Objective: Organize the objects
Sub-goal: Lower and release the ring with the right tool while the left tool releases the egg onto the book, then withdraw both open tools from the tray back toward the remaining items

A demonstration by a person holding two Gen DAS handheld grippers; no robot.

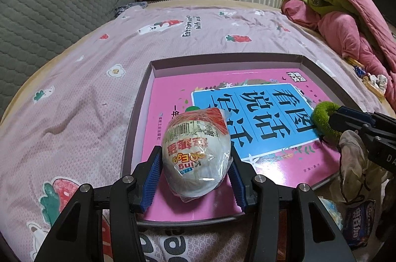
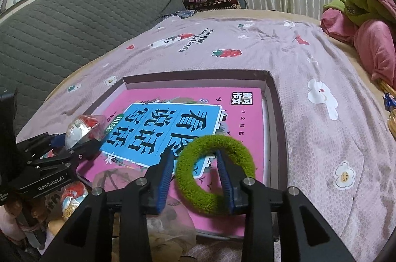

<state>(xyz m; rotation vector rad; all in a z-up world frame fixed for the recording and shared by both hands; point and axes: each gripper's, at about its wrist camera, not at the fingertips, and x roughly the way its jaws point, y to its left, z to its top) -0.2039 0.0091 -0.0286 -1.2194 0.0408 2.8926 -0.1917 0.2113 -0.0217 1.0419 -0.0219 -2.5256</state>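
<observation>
A shallow box (image 1: 146, 79) sits on a bed covered by a pink sheet (image 1: 74, 93) printed with strawberries and flowers. Inside the box lies a pink book (image 1: 173, 98) with a blue title panel. The left gripper (image 1: 195, 163) is partly open, and its blue pads press both sides of a white egg-shaped snack in clear plastic wrap (image 1: 198, 153), holding it over the near edge of the book. In the right wrist view, the right gripper (image 2: 195, 175) is also partly open. A fuzzy green ring (image 2: 215, 170), like a hair scrunchie, lies on the book's near right corner. One blue finger passes through the ring's hole and the other stands just outside its left edge, so one side of the ring sits between the jaws, loosely rather than squeezed. Pink and green bedding (image 1: 346, 14) is heaped at the far right of the bed.
</observation>
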